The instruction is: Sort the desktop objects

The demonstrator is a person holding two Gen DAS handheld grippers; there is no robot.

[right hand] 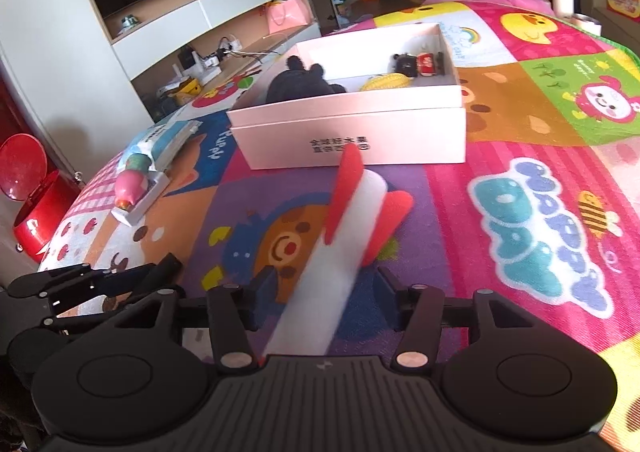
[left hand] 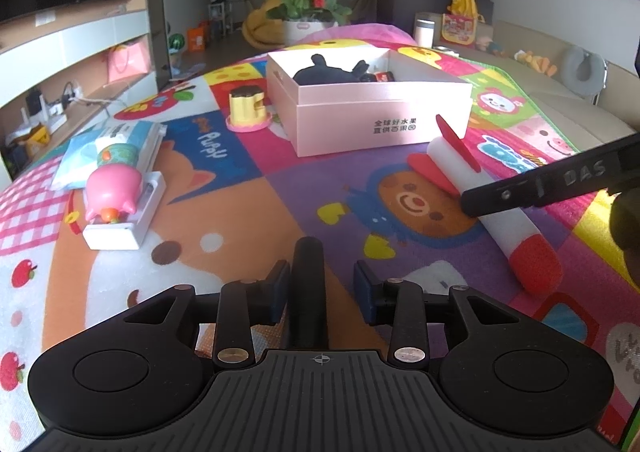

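Between the right gripper's (right hand: 320,300) parted fingers lies a white foam rocket (right hand: 340,252) with red fins, its tail toward the pink box (right hand: 348,132); the pads stand clear of it on both sides. Left of that box, the right wrist view shows a pink pig toy (right hand: 130,184) on a white case. Only this view looks into the box far enough to show a yellow toy (right hand: 386,83) beside the black plush (right hand: 296,86). From the left wrist view, the left gripper (left hand: 322,288) holds its fingers apart around a black cylinder (left hand: 308,292); whether they press it I cannot tell. That view alone shows a yellow cake toy (left hand: 248,110) left of the box and the rocket's red nose (left hand: 538,268).
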